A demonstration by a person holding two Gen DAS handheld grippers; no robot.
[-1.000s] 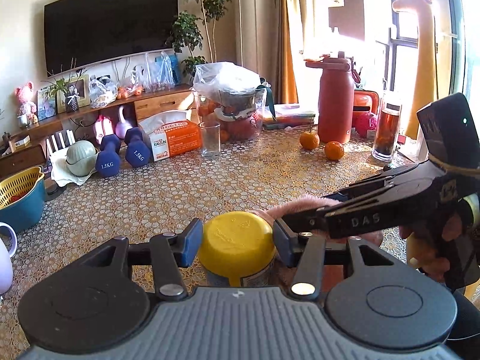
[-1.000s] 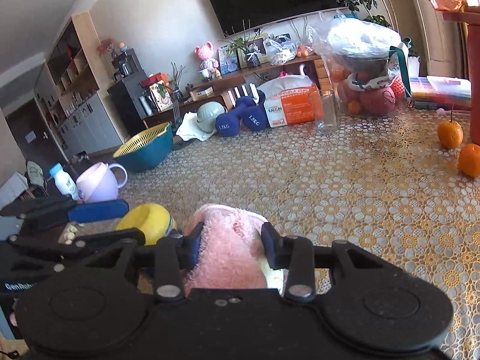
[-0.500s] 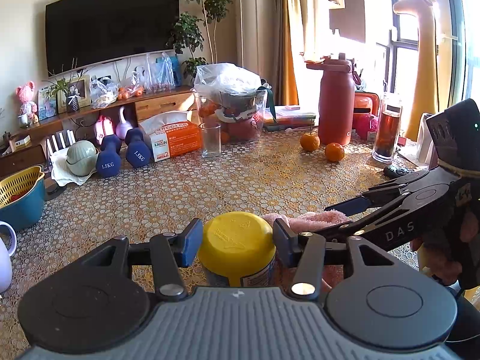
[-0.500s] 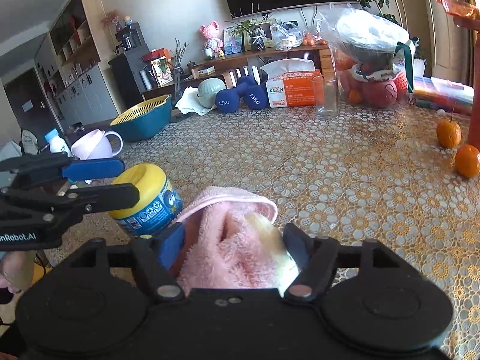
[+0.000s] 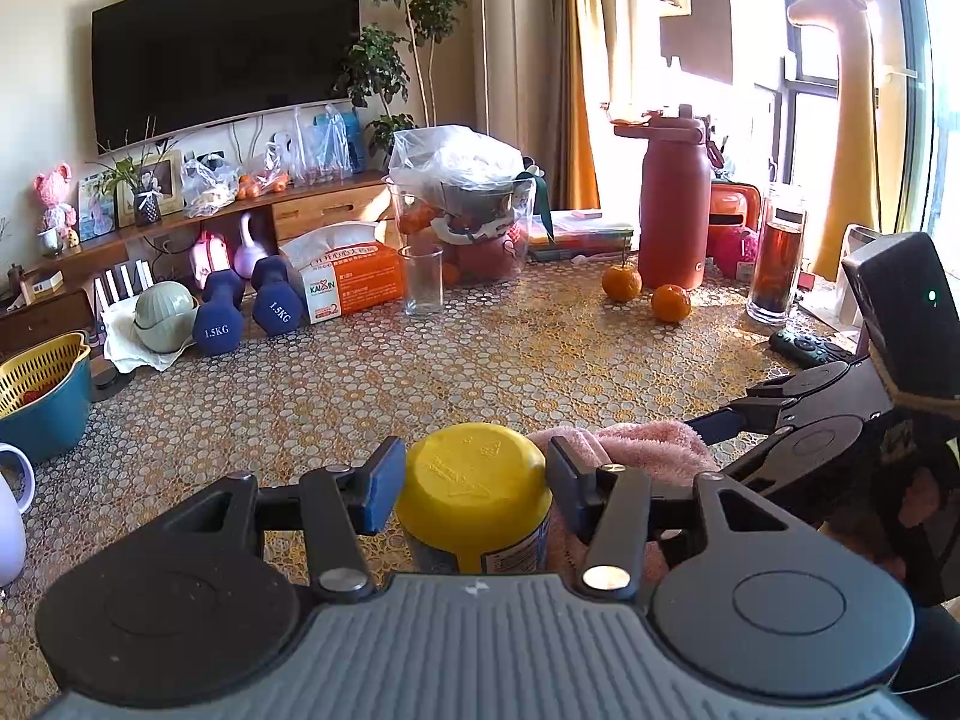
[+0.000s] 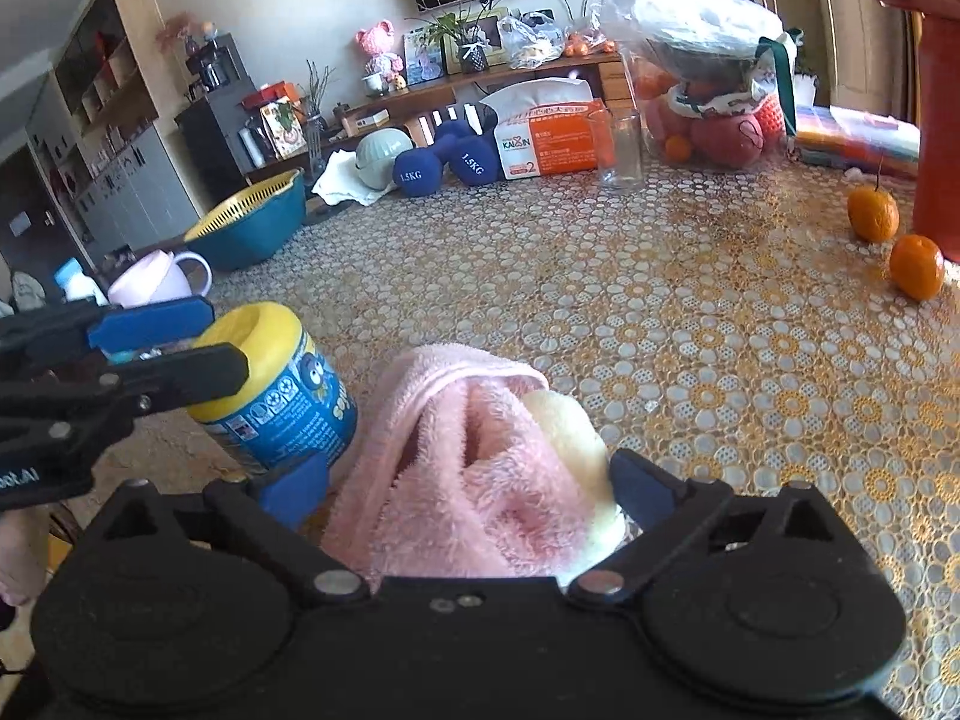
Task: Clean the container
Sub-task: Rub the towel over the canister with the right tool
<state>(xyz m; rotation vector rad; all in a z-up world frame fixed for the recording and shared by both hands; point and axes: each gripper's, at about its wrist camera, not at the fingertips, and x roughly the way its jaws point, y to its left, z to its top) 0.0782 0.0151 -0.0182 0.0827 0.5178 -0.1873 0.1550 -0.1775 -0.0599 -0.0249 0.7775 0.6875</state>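
At bottom centre, your left hand-held gripper point(image 5: 471, 489) clamps the yellow-lidded jar point(image 5: 474, 495); your right hand-held gripper point(image 6: 468, 480) pinches the pink towel point(image 6: 474, 468) just beside it. Push too hard and the jar could twist loose and roll across the worktop point(image 5: 480, 372) toward the drinking glass point(image 5: 423, 279).

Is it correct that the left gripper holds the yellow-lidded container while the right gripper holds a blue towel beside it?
Not quite: the towel is pink, as the right wrist view shows. The left gripper does hold the yellow-lidded container, and the right gripper holds the towel beside it.
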